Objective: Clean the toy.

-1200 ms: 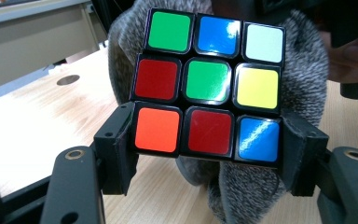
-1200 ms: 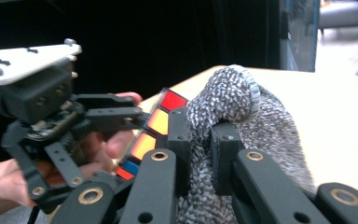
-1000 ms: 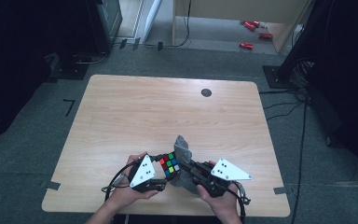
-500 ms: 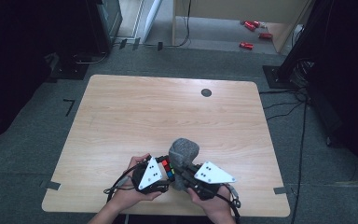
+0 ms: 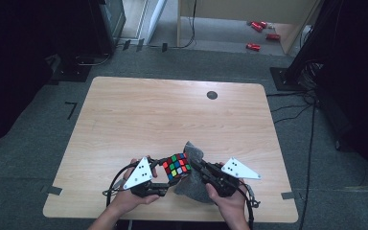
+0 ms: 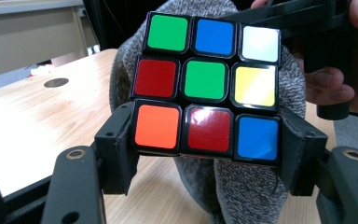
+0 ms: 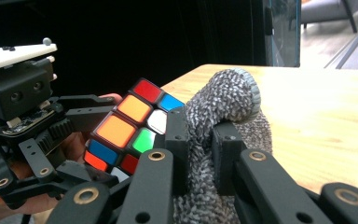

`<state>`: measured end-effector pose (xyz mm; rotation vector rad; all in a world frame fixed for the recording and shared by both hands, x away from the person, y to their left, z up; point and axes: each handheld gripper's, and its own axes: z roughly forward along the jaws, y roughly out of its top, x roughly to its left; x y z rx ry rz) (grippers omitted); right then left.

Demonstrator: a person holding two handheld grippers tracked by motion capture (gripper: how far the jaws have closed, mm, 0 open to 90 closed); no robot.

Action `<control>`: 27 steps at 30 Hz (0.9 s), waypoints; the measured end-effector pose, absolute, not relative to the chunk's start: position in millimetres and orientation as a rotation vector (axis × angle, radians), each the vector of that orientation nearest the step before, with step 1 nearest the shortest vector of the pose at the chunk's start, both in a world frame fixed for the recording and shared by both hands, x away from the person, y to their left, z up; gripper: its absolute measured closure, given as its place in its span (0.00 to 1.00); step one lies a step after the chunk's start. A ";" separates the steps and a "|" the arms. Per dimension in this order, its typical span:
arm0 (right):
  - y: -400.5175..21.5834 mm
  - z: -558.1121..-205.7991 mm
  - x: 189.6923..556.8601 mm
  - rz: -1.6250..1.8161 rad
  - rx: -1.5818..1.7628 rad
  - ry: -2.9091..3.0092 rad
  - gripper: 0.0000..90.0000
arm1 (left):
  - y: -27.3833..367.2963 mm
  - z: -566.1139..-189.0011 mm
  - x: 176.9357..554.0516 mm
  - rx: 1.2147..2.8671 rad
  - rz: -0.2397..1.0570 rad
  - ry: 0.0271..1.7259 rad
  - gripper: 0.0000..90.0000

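Cube (image 6: 207, 84) sits clamped in left claw (image 6: 207, 161) (cloth (image 7: 223, 116) seemingly touching).

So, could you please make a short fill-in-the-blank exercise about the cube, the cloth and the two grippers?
1. The left gripper is shut on the ____.
2. The right gripper pinches the grey ____.
3. On the cube face in the left gripper view, the centre square is ____.
4. The cloth lies near the table edge closest to the ____.

Missing words: cube; cloth; green; person
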<state>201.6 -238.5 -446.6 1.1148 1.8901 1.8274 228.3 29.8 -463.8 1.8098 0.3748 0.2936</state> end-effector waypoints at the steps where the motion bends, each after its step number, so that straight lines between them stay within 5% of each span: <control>1: -238.8 -445.9 201.3 1.840 1.117 1.893 0.90 | 29.2 -464.3 228.1 1.816 0.291 0.372 0.38; 8: -227.0 -433.3 192.2 1.895 1.010 1.912 0.90 | 30.6 -461.9 227.7 1.808 0.298 0.372 0.38; 15: -249.6 -458.5 209.4 1.675 1.098 1.950 0.86 | 53.3 -456.2 240.6 1.739 0.303 0.460 0.38; 20: -265.2 -486.1 226.9 1.340 1.058 2.178 0.53 | 56.2 -456.6 243.0 1.741 0.307 0.471 0.38; 24: -275.5 -472.1 222.0 1.335 0.967 2.022 0.25 | 54.2 -457.8 243.0 1.752 0.304 0.468 0.38; 27: -275.6 -461.4 217.4 1.404 0.880 2.053 0.17 | 53.3 -458.4 243.2 1.757 0.301 0.473 0.38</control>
